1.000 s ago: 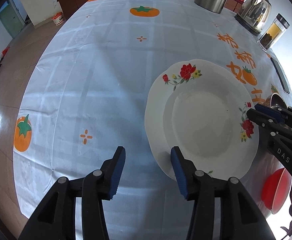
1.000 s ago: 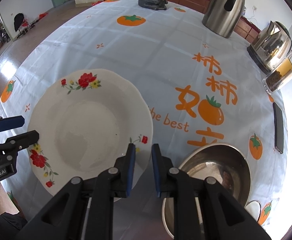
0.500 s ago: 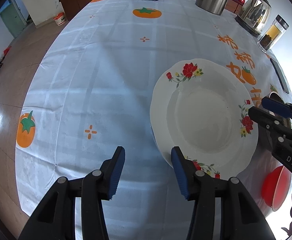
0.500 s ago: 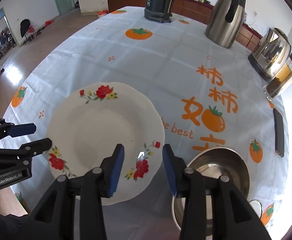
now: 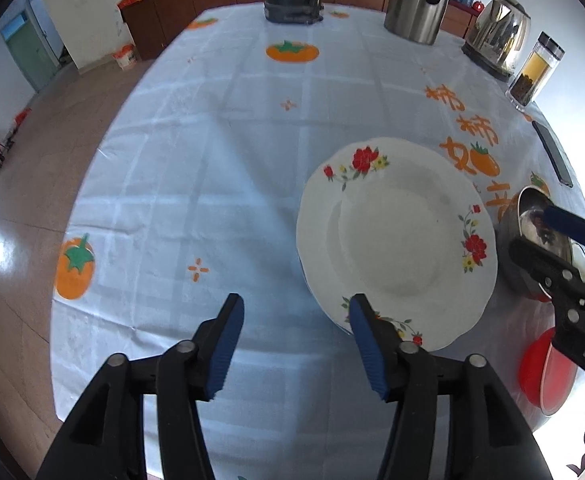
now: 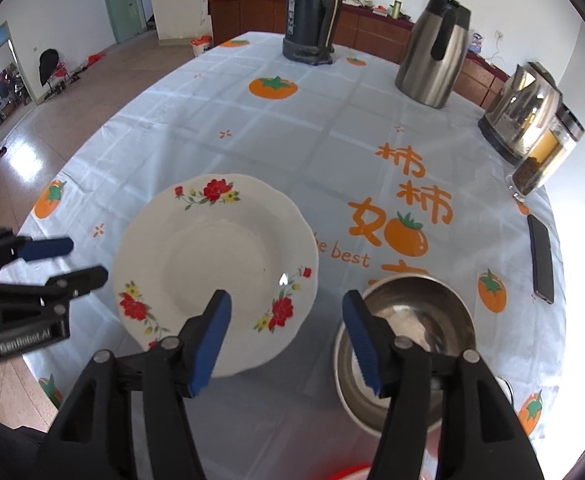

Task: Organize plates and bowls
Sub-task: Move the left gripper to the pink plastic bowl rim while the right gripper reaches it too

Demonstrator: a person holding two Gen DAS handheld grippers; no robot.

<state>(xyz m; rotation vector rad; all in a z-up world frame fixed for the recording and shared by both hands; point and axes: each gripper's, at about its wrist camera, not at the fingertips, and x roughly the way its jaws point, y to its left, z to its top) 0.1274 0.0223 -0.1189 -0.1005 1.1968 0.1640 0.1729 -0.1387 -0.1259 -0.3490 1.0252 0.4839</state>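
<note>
Home dining room: clothed table [image 6: 312,152], kettles [image 6: 522,110], wooden sideboard [image 6: 372,28].

Both cameras look steeply down along their jaws from close above the bench's near edge, facing its far edge. The left view takes in the bench's left side, the right view its right. Both share the plate [image 5: 396,240] [image 6: 216,268] and the steel bowl [image 5: 532,240] [image 6: 408,344].

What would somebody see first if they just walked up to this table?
Probably the big white plate with red flowers, lying flat on the persimmon-print tablecloth right in front. Next, the shiny metal bowl just to its right near the table's edge. Both grippers, left and right, hang open above them, holding nothing.
</note>
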